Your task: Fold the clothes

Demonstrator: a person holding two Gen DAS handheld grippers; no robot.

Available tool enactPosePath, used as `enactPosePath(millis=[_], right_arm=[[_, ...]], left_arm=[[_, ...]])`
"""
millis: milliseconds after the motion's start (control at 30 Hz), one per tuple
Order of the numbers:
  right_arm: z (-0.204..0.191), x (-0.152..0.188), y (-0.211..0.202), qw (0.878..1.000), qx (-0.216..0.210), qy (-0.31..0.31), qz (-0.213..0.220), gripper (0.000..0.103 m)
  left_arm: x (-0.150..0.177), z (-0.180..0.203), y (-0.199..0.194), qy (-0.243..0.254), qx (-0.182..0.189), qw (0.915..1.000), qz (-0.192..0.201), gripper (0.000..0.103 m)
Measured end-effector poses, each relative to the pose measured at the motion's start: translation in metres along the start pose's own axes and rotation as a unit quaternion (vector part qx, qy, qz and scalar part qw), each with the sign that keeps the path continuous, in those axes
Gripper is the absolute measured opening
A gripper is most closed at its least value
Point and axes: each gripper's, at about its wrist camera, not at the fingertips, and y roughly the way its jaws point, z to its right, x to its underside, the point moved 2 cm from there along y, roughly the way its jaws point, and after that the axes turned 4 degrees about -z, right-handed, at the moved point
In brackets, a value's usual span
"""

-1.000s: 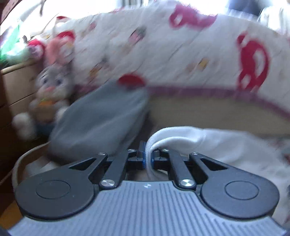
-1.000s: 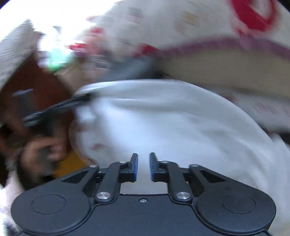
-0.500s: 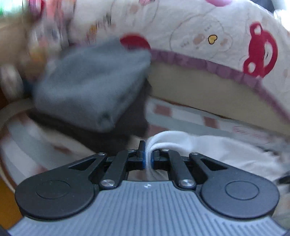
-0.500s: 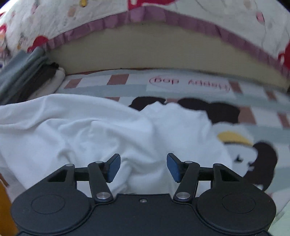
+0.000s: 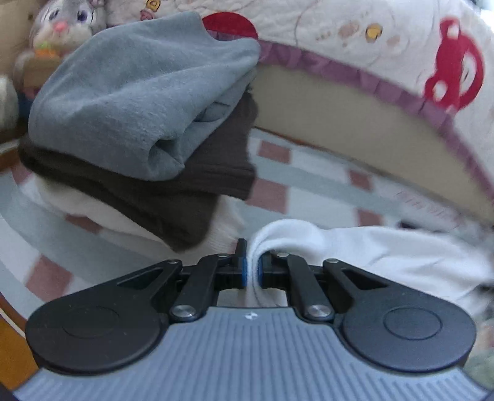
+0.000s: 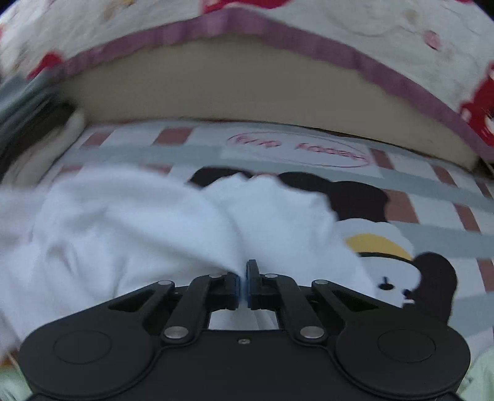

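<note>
A white garment [image 5: 386, 250] lies crumpled on the checked bed sheet [image 5: 278, 172]. My left gripper [image 5: 253, 268] is shut on a fold of its edge, low over the sheet. In the right wrist view the same white garment [image 6: 139, 222] spreads to the left and ahead. My right gripper [image 6: 244, 283] is shut on a fold of it near its right side. A stack of folded clothes stands just left of the left gripper: grey garment [image 5: 129, 92] on top, dark brown garment [image 5: 191, 182] under it, cream garment [image 5: 102, 212] at the bottom.
A rolled quilt with red bear prints and a purple frill [image 5: 370, 43] runs along the back of the bed, also in the right wrist view [image 6: 278, 34]. A grey plush rabbit [image 5: 68, 18] sits behind the stack. The sheet carries a cartoon dog print [image 6: 386, 246].
Both grippers came down to the bed with the white garment. The right gripper opened half a second ago and has now shut on a fold. The left stayed shut on the fabric.
</note>
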Motion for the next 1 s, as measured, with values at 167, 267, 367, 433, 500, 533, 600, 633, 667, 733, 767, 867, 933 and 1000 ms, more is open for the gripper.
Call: enactPosePath(millis=[167,267,367,433,500,533,600,633,667,733,767,867,933,1000], right_arm=[[-0.014,-0.037,-0.032,0.984,0.046,-0.129,0.116,0.003],[-0.009,-0.076,-0.059,0.973,0.083,-0.124,0.178,0.002],[-0.001,-0.119,-0.091,0.957,0.107,-0.082,0.257,0.002],[0.002,-0.151,-0.101,0.95,0.098,-0.058,0.289,0.004],[-0.001,-0.179,-0.086,0.964,0.026,-0.07,0.255,0.005],[-0.003,-0.187,-0.07,0.97,0.015,-0.076,0.231,0.017],[-0.011,-0.195,-0.029,0.98,0.03,-0.096,0.172,0.054],[-0.016,-0.192,-0.007,0.982,0.067,-0.107,0.141,0.062],[-0.019,-0.183,0.01,0.981,0.098,-0.115,0.118,0.061],[-0.022,-0.159,0.033,0.982,0.115,-0.122,0.086,0.061],[-0.022,-0.144,0.037,0.985,0.094,-0.122,0.079,0.061],[-0.022,-0.1,0.043,0.991,0.024,-0.124,0.055,0.062],[-0.022,-0.07,0.041,0.99,-0.026,-0.135,0.034,0.062],[-0.023,-0.046,0.039,0.985,-0.057,-0.161,0.017,0.062]], left_arm=[[-0.012,-0.002,-0.005,-0.009,0.045,0.9962,0.073,0.006],[-0.027,-0.01,-0.051,-0.045,0.103,0.9801,0.164,0.006],[-0.031,-0.013,-0.09,-0.048,0.09,0.9688,0.226,0.006],[-0.026,-0.007,-0.097,-0.018,0.052,0.9665,0.251,0.006],[-0.023,-0.008,-0.078,-0.03,0.07,0.9761,0.204,0.006],[-0.023,-0.01,-0.062,-0.047,0.091,0.9812,0.163,0.006],[-0.02,-0.013,-0.03,-0.071,0.113,0.987,0.089,0.006],[-0.017,-0.013,-0.017,-0.074,0.109,0.9896,0.059,0.006],[-0.013,-0.012,-0.005,-0.072,0.101,0.9918,0.032,0.006],[-0.006,-0.01,0.018,-0.068,0.084,0.9939,-0.02,0.006],[-0.004,-0.01,0.026,-0.065,0.077,0.9943,-0.035,0.006],[-0.007,-0.008,0.032,-0.057,0.065,0.9956,-0.037,0.006],[-0.011,-0.006,0.032,-0.056,0.064,0.996,-0.03,0.006],[-0.012,-0.005,0.031,-0.056,0.063,0.9962,-0.024,0.006]])
